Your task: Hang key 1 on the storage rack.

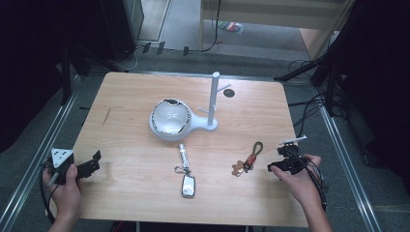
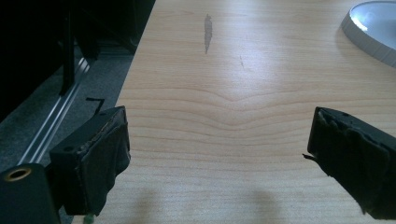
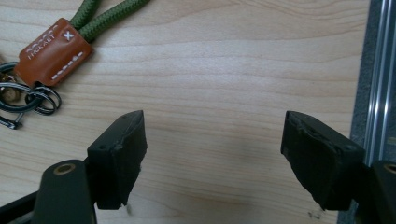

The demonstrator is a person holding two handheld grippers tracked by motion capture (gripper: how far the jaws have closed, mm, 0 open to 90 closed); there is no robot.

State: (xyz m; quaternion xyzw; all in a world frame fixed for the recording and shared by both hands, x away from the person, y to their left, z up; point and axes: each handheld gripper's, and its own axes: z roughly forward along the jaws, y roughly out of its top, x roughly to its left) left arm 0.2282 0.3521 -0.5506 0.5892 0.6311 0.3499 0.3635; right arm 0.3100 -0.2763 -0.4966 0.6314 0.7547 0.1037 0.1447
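Keyring with the green cord loop [image 1: 252, 155] lies on the bench [image 1: 125, 96] just beside my right tongs [image 1: 279, 166], toward the middle of the bench, with its brown leather tab [image 3: 52, 52], a cluster of metal split rings [image 3: 35, 100] and a small tan charm [image 1: 238, 168] trailing toward me. I judge it light and floppy: the braided cord will bend and swing, the rings will dangle and may clink or snag, and nothing about it looks fragile. The rings look thin and slippery, a poor place to pinch; the leather tab or the doubled cord just above it seems the better hold, being thicker and softer under the pads. My right tongs stand wide apart over bare wood near the bench's right edge, with nothing between the jaws and nothing touched; the keyring sits off to their upper left in the right gripper view. My left tongs [image 1: 92, 164] rest near the left edge of the bench, also spread wide and empty. Farther off lie a second keyring with a silver fob [image 1: 187, 183], and a white bowl-shaped stand with a pegged post [image 1: 213, 99], well apart from my right tongs.
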